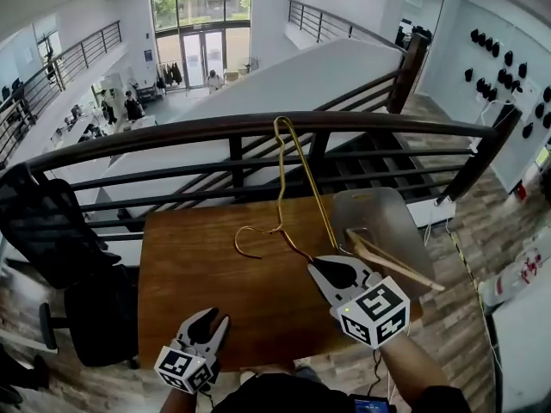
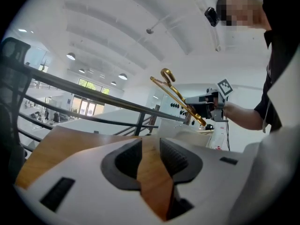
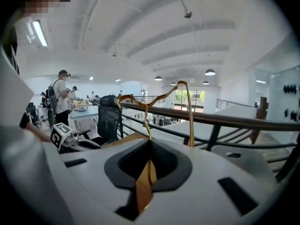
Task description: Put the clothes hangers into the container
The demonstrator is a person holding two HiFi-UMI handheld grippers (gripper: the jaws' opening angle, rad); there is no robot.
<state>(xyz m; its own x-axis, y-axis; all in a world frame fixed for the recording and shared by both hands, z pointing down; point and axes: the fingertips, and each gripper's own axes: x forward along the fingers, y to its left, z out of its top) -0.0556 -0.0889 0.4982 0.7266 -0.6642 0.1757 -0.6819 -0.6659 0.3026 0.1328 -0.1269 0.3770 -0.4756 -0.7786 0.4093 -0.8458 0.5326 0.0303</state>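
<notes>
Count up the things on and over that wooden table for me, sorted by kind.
gold wire hanger: 1, held up
wooden hanger: 1, as far as shows, lying in the container
grey container: 1
claws: 2, right claw shut on the gold one, left claw open and empty
Total: 5

A wooden worktop point(image 1: 207, 291) stands just beside a dark railing point(image 1: 155, 133). A black chair point(image 1: 52, 231) sits left of it; stairs point(image 1: 379, 157) descend beyond the railing.
</notes>
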